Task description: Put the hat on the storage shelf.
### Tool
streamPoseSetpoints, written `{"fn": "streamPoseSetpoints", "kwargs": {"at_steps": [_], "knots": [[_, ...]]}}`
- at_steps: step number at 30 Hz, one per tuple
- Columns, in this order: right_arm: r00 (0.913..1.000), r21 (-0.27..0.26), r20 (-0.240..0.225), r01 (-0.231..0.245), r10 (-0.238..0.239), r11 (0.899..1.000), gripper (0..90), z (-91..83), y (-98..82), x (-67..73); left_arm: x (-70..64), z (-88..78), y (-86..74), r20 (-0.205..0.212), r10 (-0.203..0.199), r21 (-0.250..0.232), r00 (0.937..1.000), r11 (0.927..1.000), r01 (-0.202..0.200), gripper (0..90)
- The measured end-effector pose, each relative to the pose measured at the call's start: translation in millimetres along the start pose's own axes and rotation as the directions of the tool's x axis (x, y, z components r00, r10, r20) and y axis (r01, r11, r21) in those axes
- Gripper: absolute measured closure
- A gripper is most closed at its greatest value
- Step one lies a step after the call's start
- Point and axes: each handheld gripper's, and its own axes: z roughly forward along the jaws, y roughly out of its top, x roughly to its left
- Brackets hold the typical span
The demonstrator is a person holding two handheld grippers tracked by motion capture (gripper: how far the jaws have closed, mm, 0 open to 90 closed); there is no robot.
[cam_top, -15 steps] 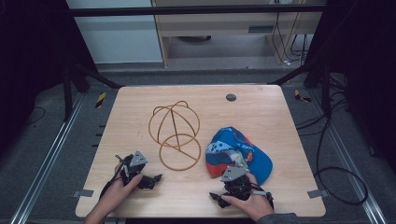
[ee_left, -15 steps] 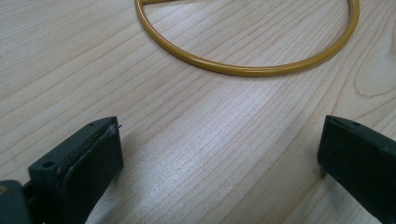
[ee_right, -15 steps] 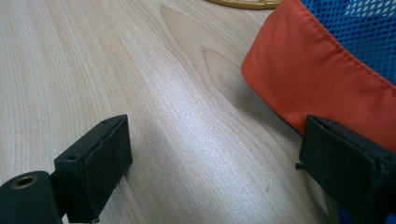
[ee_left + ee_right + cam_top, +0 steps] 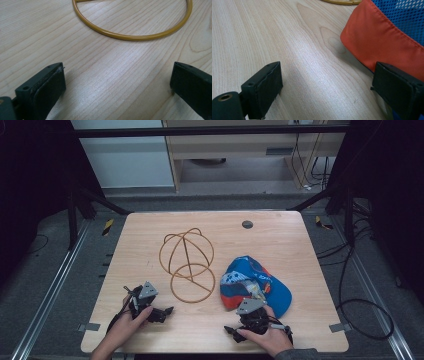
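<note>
Two grippers are resting low at the near edge of the table [image 4: 150,227], one in each hand, and both are standing with jaws wide open and holding nothing. The left gripper [image 4: 165,311] is lying near left, pointing toward the gold wire cap stand [image 4: 187,260], whose base ring is sitting just beyond its open jaws. The right gripper [image 4: 231,330] is sitting near right, pointing left, with the blue and orange cap [image 4: 252,282] just beside it; in the right gripper view the orange brim [image 4: 384,42] is lying close against the right-hand jaw without being pinched. I am judging that the cap is waiting to go onto the stand. What could go wrong: the soft brim could fold or slip if the jaws are closing on too thin an edge, and the light wire frame could tip or skid if nudged while the cap is being lowered. Counting up: one cap, one wire stand, two grippers, one dark round plug [image 4: 247,224] at the far side.
</note>
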Motion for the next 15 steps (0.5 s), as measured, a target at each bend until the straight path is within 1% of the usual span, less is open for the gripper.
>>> {"fn": "streamPoseSetpoints", "kwargs": {"at_steps": [7, 9, 10, 12, 13, 14, 15], "knots": [[1.0000, 0.003, 0.006, 0.005, -0.005, 1.000, 10.5, -1.2, -0.1, -0.6, -0.4, -0.1, -0.2, 0.000, 0.000, -0.001, 1.0000, 1.0000, 0.000, 0.0], [0.9999, 0.005, 0.008, 0.010, -0.010, 1.000, 14.4, -2.7, 0.6, -0.5, -0.2, 0.0, 0.0, 0.001, 0.001, -0.001, 1.0000, 1.0000, -0.001, 0.0], [0.9997, 0.000, 0.018, 0.016, -0.016, 1.000, 16.2, -3.5, 0.7, -0.4, -0.2, 0.0, 0.0, 0.003, 0.001, 0.000, 1.0000, 1.0000, -0.001, 0.0], [0.9994, 0.000, 0.025, 0.023, -0.023, 1.000, 16.8, -4.3, 1.1, -0.5, -0.2, 0.0, 0.0, 0.002, 0.001, -0.001, 1.0000, 1.0000, -0.001, 0.0], [0.9993, -0.008, 0.027, 0.026, -0.026, 1.000, 17.6, -6.0, 2.4, -0.1, -0.2, 0.0, 0.0, 0.002, 0.001, -0.001, 1.0000, 1.0000, -0.001, 0.0], [0.9994, -0.059, 0.029, 0.020, -0.018, 0.998, 18.3, -13.7, 5.6, -0.7, -0.4, 0.0, -0.1, 0.002, 0.000, -0.001, 1.0000, 1.0000, 0.000, 0.0], [0.9995, -0.082, 0.032, 0.010, -0.008, 0.997, 18.6, -17.6, 6.2, -1.6, -0.4, 0.0, -0.2, 0.002, 0.000, -0.001, 1.0000, 1.0000, 0.000, 0.0]]}}
